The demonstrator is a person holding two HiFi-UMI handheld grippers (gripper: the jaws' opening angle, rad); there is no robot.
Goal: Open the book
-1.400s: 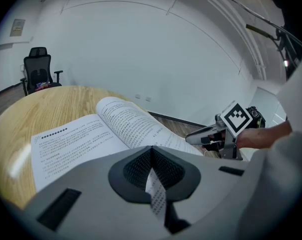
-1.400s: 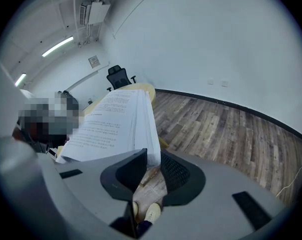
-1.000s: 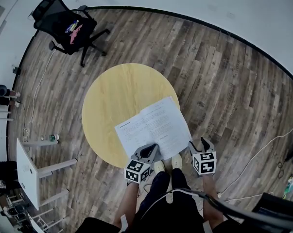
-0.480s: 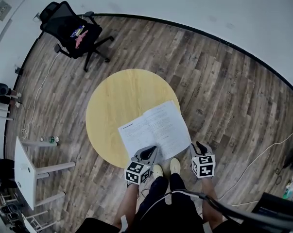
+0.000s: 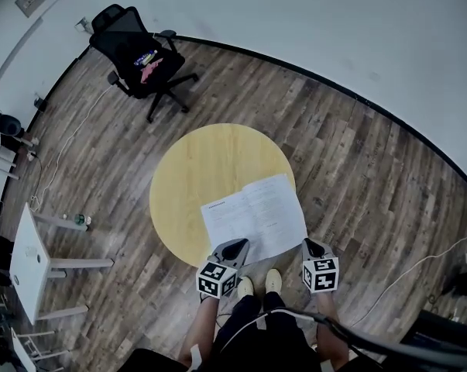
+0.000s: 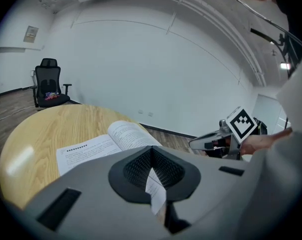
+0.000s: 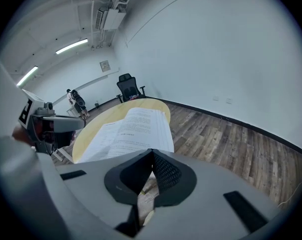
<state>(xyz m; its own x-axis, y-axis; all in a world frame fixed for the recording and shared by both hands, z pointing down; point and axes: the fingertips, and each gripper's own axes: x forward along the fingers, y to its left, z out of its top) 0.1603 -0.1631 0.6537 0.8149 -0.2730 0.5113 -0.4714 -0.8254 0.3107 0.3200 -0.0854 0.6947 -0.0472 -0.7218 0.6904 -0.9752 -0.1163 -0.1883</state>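
The book (image 5: 252,215) lies open with white printed pages up, on the near right part of the round yellow table (image 5: 194,169). My left gripper (image 5: 239,243) hovers at the book's near edge, jaws together and empty; its own view shows the book (image 6: 95,146) just beyond the shut tips (image 6: 152,151). My right gripper (image 5: 306,243) hangs off the table's edge, right of the book. Its jaws have just been closing and now meet with nothing between them (image 7: 152,154). The book (image 7: 135,126) lies ahead of it.
A black office chair (image 5: 144,60) stands at the far left by the wall. A white side table (image 5: 28,262) stands at the near left. The person's feet (image 5: 256,285) are on the wooden floor under the table's near edge. A cable (image 5: 419,262) runs across the floor at right.
Both grippers have risen and drawn back from the book's near edge. The right gripper's jaws, open a second ago, are now shut. The book has stayed open and flat.
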